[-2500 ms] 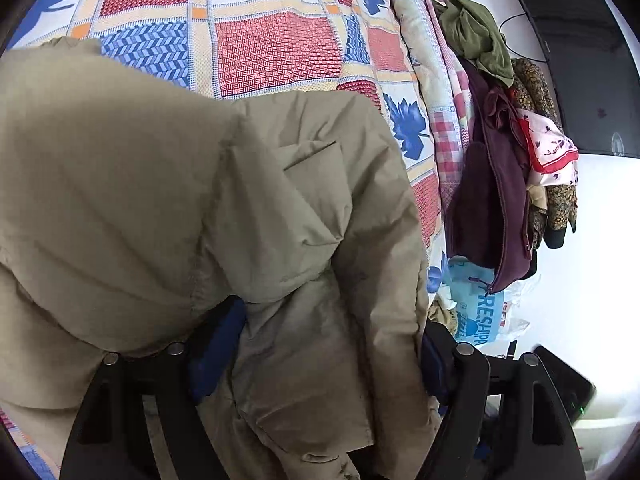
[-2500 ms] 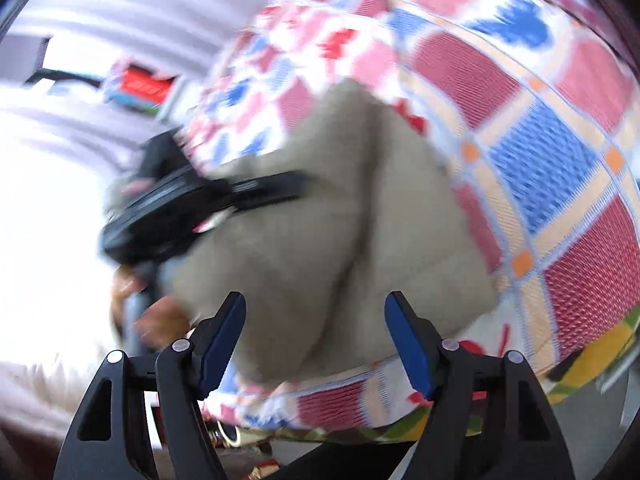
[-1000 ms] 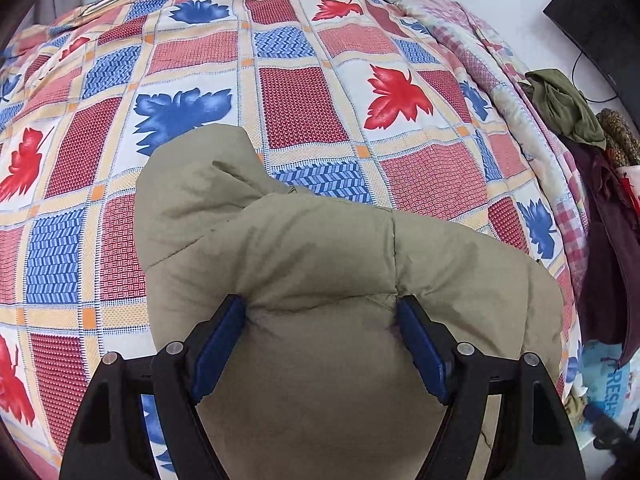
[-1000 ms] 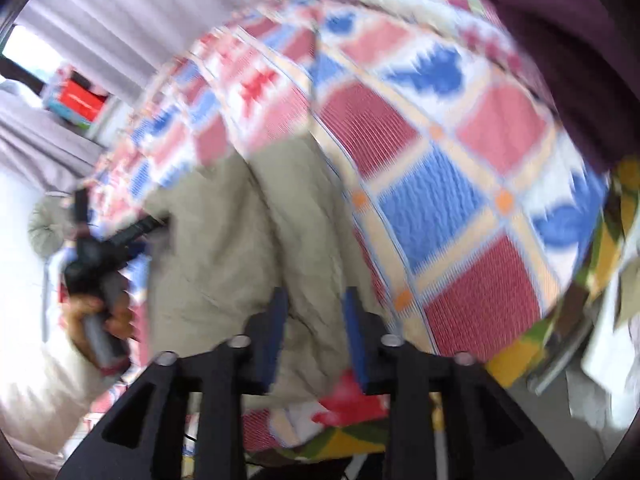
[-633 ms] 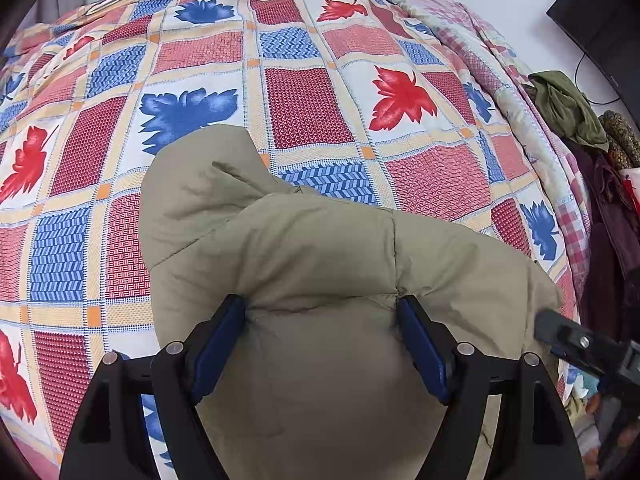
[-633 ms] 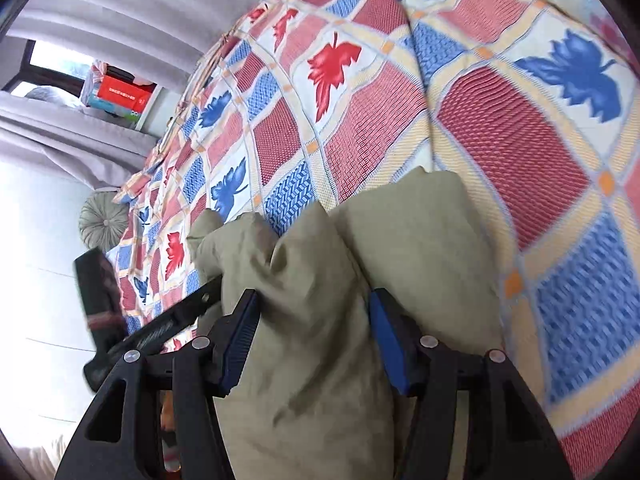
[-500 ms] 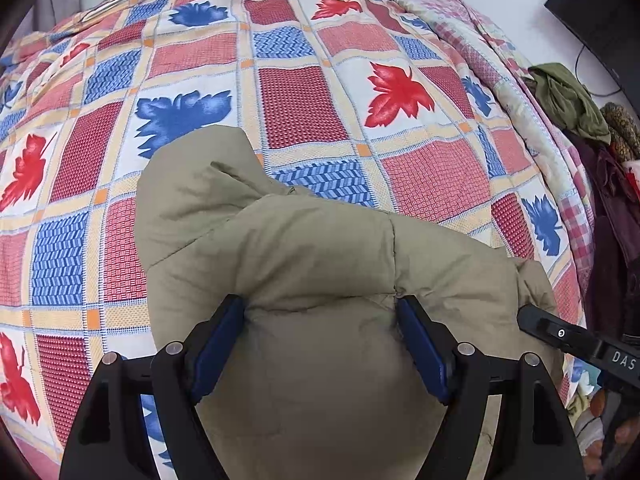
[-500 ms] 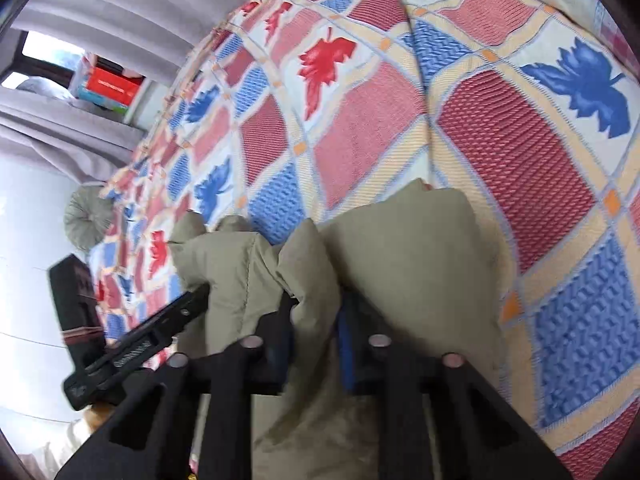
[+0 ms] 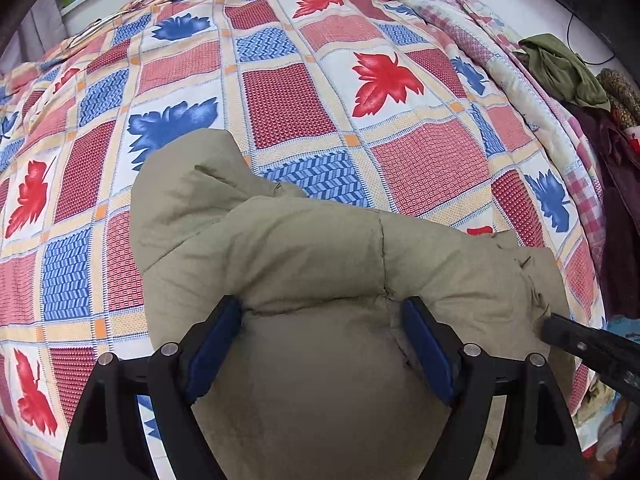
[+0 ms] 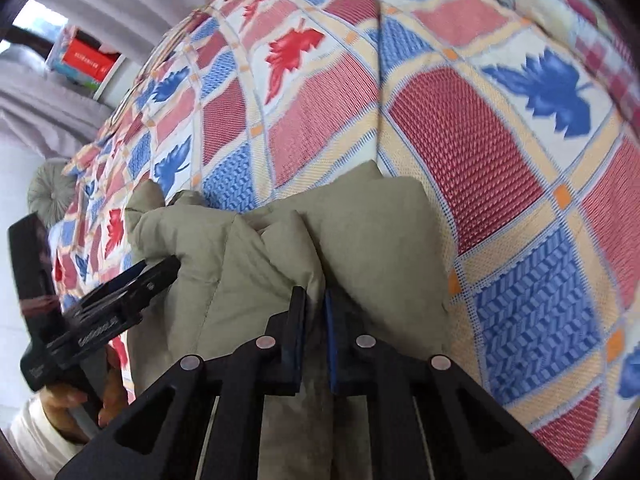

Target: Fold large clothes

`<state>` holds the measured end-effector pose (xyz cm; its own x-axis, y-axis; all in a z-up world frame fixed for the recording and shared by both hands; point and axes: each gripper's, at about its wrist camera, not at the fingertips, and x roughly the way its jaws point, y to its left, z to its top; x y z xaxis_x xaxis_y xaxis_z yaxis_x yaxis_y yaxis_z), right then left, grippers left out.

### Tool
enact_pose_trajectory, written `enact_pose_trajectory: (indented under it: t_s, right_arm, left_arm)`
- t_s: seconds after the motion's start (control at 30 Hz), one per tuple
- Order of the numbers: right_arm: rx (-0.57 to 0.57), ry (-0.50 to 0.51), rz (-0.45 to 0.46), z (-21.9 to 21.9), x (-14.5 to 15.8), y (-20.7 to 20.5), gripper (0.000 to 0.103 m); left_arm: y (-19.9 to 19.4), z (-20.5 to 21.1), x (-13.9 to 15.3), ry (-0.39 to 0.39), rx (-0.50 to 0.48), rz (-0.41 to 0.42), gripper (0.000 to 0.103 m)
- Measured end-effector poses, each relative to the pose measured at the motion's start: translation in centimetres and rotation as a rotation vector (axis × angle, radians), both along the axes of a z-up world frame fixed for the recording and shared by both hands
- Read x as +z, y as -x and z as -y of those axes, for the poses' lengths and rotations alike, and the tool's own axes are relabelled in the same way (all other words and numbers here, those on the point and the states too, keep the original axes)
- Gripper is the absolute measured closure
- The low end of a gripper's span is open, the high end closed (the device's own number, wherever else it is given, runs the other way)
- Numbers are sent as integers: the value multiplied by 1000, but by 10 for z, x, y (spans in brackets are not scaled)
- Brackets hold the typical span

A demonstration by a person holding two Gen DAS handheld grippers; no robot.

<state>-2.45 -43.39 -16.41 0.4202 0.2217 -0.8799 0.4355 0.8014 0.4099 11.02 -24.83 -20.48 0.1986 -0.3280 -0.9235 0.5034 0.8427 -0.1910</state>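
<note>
Right hand-held gripper (image 10: 316, 304) pinches jacket (image 10: 360, 232).

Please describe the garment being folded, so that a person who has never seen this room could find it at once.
A patchwork bedspread with red and blue leaves covers the bed. On its near part lies a puffy khaki jacket, bunched between both grippers. It is the only plain, padded piece; the other clothes hang beside the bed.

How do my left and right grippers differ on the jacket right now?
The left gripper stands wide, straddling a thick padded bulge of the khaki jacket; the right gripper is pinched nearly shut on a thin fold at the jacket's edge. Both have blue pads, point steeply down and grip the same jacket on the patchwork quilt.
</note>
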Motion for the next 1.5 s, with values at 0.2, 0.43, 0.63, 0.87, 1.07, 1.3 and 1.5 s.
enact_pose_trajectory:
  t_s: [0.2, 0.43, 0.63, 0.87, 1.07, 1.3, 1.5]
  right_arm:
    - [83, 38, 56, -31, 42, 34, 93]
    - [89, 50, -57, -51, 13, 57, 93]
    - [67, 47, -60, -48, 15, 53, 92]
    - [54, 66, -68, -46, 22, 52, 81]
    - [33, 102, -60, -40, 30, 57, 56]
    - [24, 149, -67, -31, 31, 56, 38]
    - [9, 157, -56, -13, 28, 53, 20]
  left_arm:
    - [-2, -9, 2, 13, 3, -7, 20]
    - [1, -28, 13, 8, 39, -3, 20]
    - [9, -60, 28, -5, 58, -3, 20]
    - [22, -93, 31, -43, 67, -35, 10]
    - [30, -113, 17, -65, 110, -79, 1]
    - [33, -122, 4, -24, 120, -136, 1]
    - [30, -130, -5, 34, 155, -202, 1]
